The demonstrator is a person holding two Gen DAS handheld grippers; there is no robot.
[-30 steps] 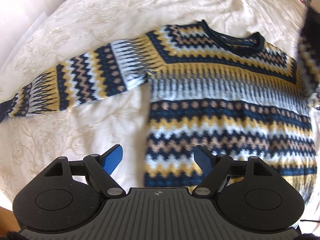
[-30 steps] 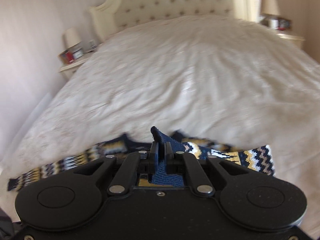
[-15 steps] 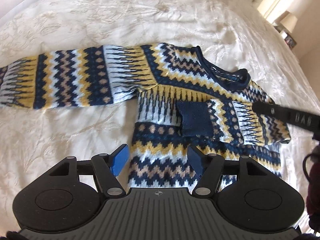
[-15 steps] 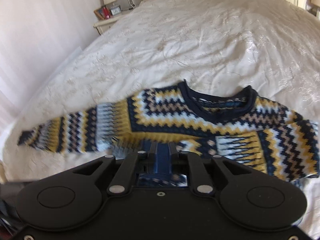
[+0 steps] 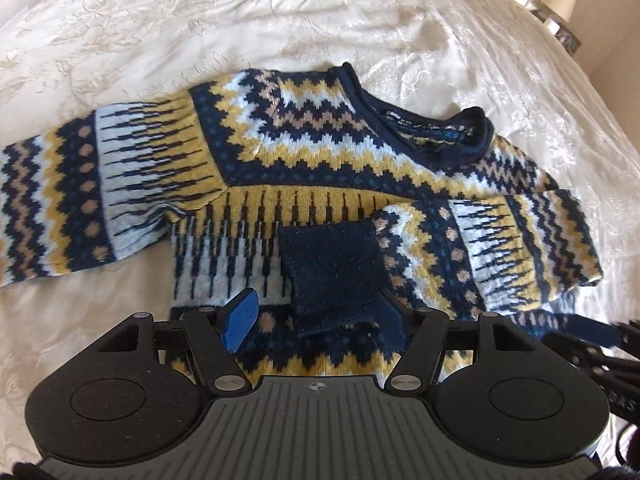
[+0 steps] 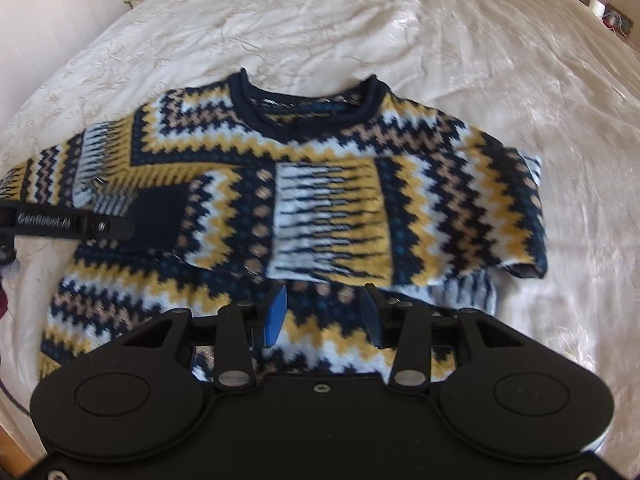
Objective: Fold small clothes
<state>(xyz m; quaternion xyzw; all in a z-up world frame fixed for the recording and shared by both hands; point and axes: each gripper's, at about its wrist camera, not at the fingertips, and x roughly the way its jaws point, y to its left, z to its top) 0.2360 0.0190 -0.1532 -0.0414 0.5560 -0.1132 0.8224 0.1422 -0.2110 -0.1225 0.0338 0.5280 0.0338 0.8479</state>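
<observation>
Knitted in navy, yellow, pale blue and tan zigzag bands, the sweater (image 5: 320, 168) lies flat, face up, on the cream bedspread (image 5: 240, 20) of the bed, neckline toward 12 o'clock. Left wrist view, left to right: one sleeve (image 5: 80, 200) extends straight out toward 9 o'clock, resting on the bedspread; the left hand-held gripper (image 5: 314, 316) at 6 o'clock has its blue-padded fingers (image 5: 240, 320) spread apart, empty, just above the chest; the navy cuff (image 5: 332, 272) lies between them; the other sleeve (image 5: 500, 240) is folded across the chest from 3 o'clock. A bedside lamp (image 5: 560, 0) stands at 1 o'clock. Right wrist view, left to right: a black bar lettered "GenRobot.AI" (image 6: 60, 222) reaches in at 9 o'clock beside the cuff (image 6: 160, 220); the folded sleeve (image 6: 340, 220) crosses the centre; the right hand-held gripper (image 6: 324, 316) at 6 o'clock is likewise spread apart and empty, over the lower body. Whether either gripper touches the knit cannot be told.
</observation>
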